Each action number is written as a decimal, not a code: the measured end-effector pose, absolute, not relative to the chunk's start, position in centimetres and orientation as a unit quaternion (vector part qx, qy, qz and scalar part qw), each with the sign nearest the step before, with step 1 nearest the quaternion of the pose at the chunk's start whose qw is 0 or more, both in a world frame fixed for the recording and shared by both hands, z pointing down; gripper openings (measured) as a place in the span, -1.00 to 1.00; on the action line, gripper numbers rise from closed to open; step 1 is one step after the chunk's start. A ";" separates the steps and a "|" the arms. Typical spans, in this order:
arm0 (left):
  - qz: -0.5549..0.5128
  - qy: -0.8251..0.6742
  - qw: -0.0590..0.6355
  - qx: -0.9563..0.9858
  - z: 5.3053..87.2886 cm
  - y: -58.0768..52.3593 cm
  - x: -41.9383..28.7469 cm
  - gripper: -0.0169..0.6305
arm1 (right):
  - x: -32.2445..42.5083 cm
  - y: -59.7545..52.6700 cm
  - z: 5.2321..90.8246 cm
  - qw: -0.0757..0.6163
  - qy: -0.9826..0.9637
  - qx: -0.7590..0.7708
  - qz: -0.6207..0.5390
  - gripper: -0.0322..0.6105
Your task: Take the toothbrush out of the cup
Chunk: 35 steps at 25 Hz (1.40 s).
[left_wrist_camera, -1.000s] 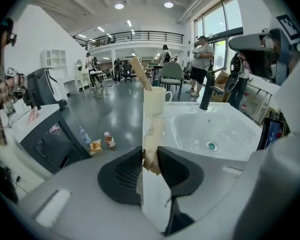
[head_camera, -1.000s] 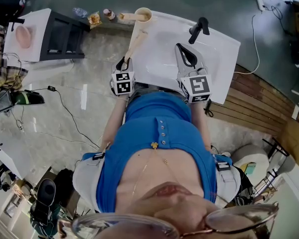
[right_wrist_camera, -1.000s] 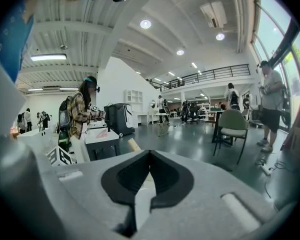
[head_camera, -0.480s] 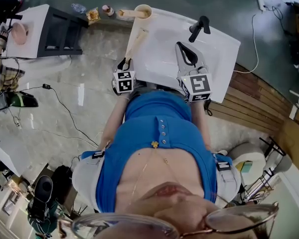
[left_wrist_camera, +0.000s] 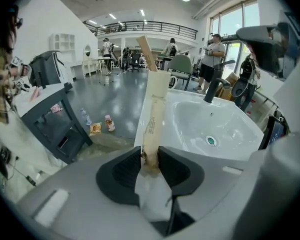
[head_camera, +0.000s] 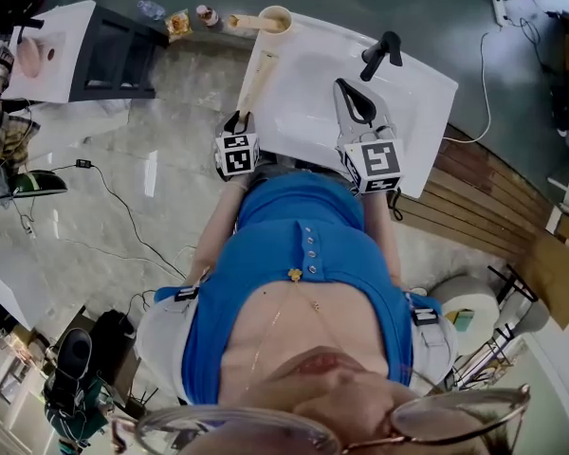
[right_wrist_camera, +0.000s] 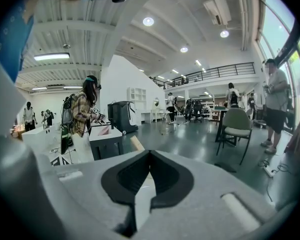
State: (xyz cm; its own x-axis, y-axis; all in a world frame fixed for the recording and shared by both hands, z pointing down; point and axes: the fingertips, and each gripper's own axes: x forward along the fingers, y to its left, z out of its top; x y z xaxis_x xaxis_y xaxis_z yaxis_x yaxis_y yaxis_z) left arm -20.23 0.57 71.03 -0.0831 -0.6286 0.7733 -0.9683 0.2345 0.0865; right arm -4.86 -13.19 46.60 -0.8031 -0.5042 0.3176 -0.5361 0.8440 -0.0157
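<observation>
1. Two grippers are at the white sink [head_camera: 419, 93]: your left gripper [head_camera: 238, 118] at its left edge, your right gripper [head_camera: 341, 88] over the basin.
2. Your left gripper's jaws have just been easing apart, yet both pads press the paper-wrapped toothbrush [left_wrist_camera: 153, 114].
3. That toothbrush runs along the sink's left rim, its far end stopping short of the cup [head_camera: 274, 19] on the corner.
4. Your right gripper's jaws are together, with nothing between them.
</observation>
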 end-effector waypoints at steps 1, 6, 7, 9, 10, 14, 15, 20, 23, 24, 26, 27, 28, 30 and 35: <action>0.234 -0.697 0.362 0.573 71.0 0.5 -20.2 -0.60 | -4.9 -13.2 46.6 0.152 -0.948 0.274 0.052 -0.89; 0.225 -0.690 0.365 0.583 70.9 0.2 -19.8 -0.48 | -4.9 -13.2 46.5 0.152 -0.949 0.271 0.052 -0.89; 0.223 -0.689 0.365 0.584 70.9 0.1 -19.7 -0.46 | -4.9 -13.2 46.6 0.152 -0.949 0.272 0.052 -0.89; 0.222 -0.687 0.368 0.585 70.9 0.0 -19.5 -0.38 | -4.8 -13.3 46.7 0.152 -0.949 0.272 0.053 -0.89; 0.222 -0.687 0.368 0.586 70.8 0.0 -19.5 -0.35 | -4.8 -13.3 46.8 0.152 -0.949 0.273 0.053 -0.89; 0.226 -0.691 0.348 0.593 70.0 -0.4 -19.8 -0.33 | -4.9 -13.2 46.9 0.153 -0.948 0.273 0.054 -0.89; 0.225 -0.692 0.343 0.594 69.6 -0.6 -19.9 -0.33 | -4.9 -13.2 46.9 0.152 -0.948 0.273 0.054 -0.89; 0.206 -0.698 0.329 0.602 67.8 -1.3 -20.1 -0.40 | -5.4 -13.0 46.8 0.152 -0.949 0.270 0.055 -0.89; 0.194 -0.702 0.322 0.605 66.8 -1.8 -20.4 -0.49 | -5.7 -12.9 46.9 0.152 -0.949 0.269 0.055 -0.89; 0.194 -0.703 0.318 0.606 66.5 -1.8 -20.5 -0.54 | -5.8 -12.9 47.0 0.152 -0.949 0.269 0.056 -0.89; 0.188 -0.704 0.312 0.610 65.9 -2.1 -20.7 -0.65 | -5.9 -12.8 47.0 0.153 -0.949 0.269 0.056 -0.89; 0.183 -0.703 0.309 0.613 65.6 -2.2 -20.7 -0.72 | -6.1 -12.8 47.1 0.154 -0.949 0.268 0.056 -0.89; 0.179 -0.703 0.307 0.616 65.3 -2.4 -20.7 -0.79 | -6.2 -12.8 47.1 0.154 -0.949 0.268 0.056 -0.89; 0.170 -0.702 0.303 0.623 64.7 -2.7 -20.8 -0.91 | -6.5 -12.7 47.3 0.156 -0.949 0.267 0.056 -0.89; 0.160 -0.694 0.295 0.638 63.2 -3.5 -20.9 -0.94 | -7.3 -12.5 47.3 0.158 -0.950 0.265 0.057 -0.89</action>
